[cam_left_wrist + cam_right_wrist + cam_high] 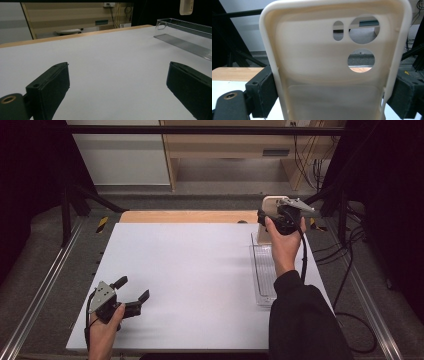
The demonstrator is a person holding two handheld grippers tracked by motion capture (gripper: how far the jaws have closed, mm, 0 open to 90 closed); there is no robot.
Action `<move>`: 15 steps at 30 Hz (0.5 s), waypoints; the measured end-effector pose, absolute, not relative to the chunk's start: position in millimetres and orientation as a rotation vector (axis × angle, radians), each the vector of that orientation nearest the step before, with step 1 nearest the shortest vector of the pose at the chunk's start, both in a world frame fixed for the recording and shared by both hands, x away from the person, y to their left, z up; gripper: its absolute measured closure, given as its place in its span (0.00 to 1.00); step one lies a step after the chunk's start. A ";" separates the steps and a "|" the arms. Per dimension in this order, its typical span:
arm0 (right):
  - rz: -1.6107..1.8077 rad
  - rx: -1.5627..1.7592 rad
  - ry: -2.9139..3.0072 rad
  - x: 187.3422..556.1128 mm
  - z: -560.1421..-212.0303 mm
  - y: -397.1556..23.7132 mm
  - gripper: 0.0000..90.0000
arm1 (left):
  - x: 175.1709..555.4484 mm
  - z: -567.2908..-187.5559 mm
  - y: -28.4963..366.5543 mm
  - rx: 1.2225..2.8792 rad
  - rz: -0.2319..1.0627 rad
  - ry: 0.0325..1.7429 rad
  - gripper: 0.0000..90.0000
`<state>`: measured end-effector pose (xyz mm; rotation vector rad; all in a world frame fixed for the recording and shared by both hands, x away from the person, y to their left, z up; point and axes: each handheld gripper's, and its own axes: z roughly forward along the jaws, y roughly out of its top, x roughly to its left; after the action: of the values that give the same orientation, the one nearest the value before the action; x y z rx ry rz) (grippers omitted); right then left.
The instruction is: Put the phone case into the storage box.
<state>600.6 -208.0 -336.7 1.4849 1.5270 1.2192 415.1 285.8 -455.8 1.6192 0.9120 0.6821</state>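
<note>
Right tool [272, 210] is clamped on a cream soft-plastic phone case [332, 62], held up over the clear ribbed plastic tray [264, 270]. Next it probably lowers in gently. Left tool [134, 295] idles, jaws apart, over the white desk [190, 270].

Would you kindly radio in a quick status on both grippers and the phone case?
Right gripper shut on cream plastic phone case, held up over clear plastic tray. Left gripper open, idle over white table. Nothing in the way.
</note>
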 end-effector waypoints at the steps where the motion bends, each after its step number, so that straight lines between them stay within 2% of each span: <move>1: 1.218 1.487 1.525 601.3 -337.7 -207.8 0.13 | 415.0 -455.8 285.8 1.619 0.682 0.913 0.05; 15: 1.193 1.521 1.523 607.2 -353.3 -209.2 0.13 | 415.1 -456.0 285.5 1.621 0.680 0.906 0.05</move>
<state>607.2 -209.2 -353.3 1.5210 1.5225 1.1927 415.1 285.5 -456.0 1.6210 0.9065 0.6804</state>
